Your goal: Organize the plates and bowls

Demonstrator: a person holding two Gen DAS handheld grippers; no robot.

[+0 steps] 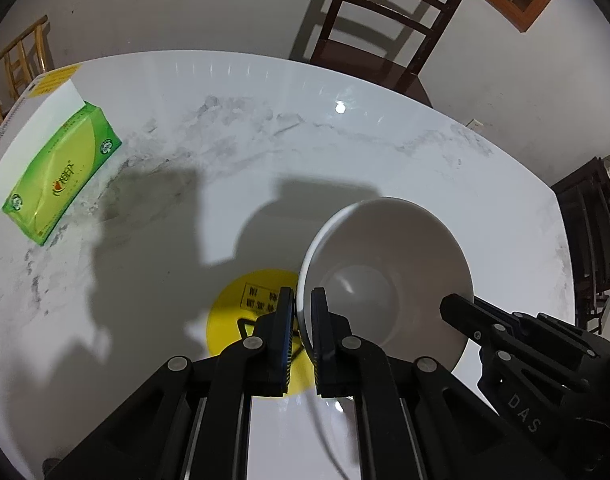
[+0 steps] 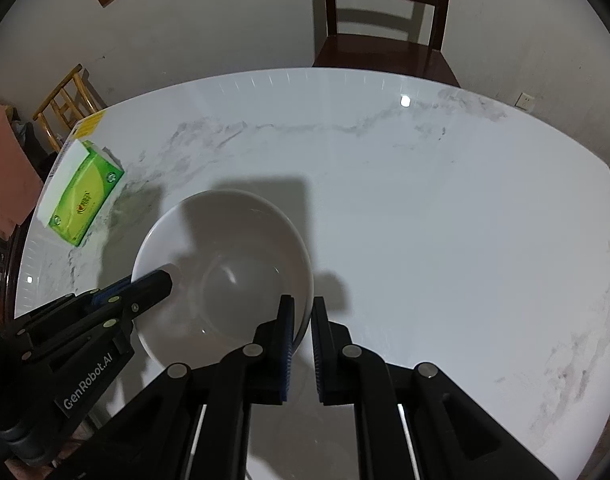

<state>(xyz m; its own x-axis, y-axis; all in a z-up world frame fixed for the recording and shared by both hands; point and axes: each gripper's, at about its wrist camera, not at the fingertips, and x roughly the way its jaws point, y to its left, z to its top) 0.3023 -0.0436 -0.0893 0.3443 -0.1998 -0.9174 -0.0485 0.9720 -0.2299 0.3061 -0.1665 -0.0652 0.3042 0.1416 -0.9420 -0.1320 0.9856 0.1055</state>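
Observation:
A white bowl (image 1: pixel 389 280) is held above the marble table (image 1: pixel 265 152) by both grippers. My left gripper (image 1: pixel 303 304) is shut on the bowl's left rim, one finger inside and one outside. My right gripper (image 2: pixel 303 312) is shut on the bowl's (image 2: pixel 225 264) right rim. Each gripper shows in the other's view: the right one (image 1: pixel 465 320) at the bowl's right edge, the left one (image 2: pixel 153 284) at the left edge. The bowl is empty and tilts slightly. No plates are in view.
A round yellow sticker (image 1: pixel 249 312) lies on the table under the bowl's left side. A green tissue pack (image 1: pixel 61 176) on a white box sits at the table's left edge. A dark wooden chair (image 2: pixel 385 20) stands beyond the far edge.

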